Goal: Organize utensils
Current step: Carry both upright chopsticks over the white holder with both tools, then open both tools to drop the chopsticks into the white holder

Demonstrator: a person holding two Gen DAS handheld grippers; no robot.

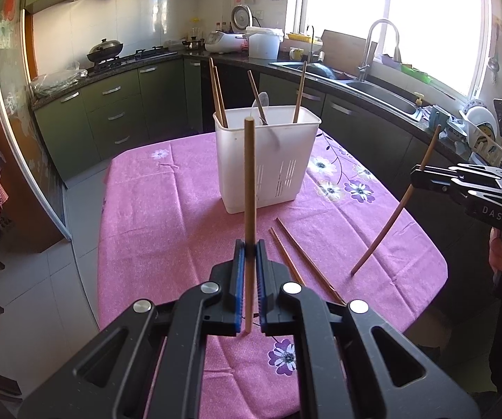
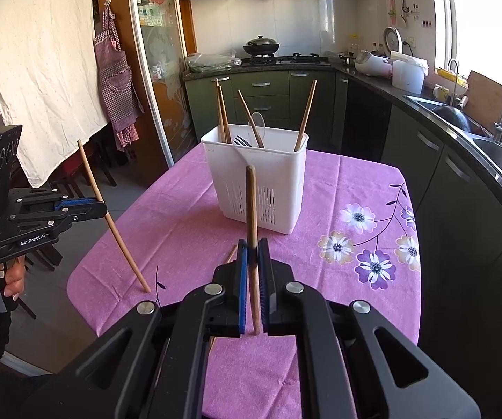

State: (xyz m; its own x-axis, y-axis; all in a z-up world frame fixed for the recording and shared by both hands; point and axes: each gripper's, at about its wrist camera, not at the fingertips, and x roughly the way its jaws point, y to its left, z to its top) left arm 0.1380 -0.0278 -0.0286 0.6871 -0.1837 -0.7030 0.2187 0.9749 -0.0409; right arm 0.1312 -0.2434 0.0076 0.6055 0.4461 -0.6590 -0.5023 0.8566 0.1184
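I have each claw pinching one chopstick: left claw point(image 1: 249, 244), right claw point(image 2: 253, 248). Several utensils already stand in the white holder point(image 1: 268, 160); two chopsticks point(image 1: 299, 262) lie on the table point(image 1: 167, 209), left to collect.

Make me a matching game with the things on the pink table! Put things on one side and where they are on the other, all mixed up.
Things:
1. fork
2. two loose chopsticks
3. paler chopstick
4. white basket

Places:
A. standing on the pink tablecloth
B. lying flat on the cloth
C. pinched in the left gripper
D. inside the basket

Pairs: 1-D, 2-B, 3-C, 4-A
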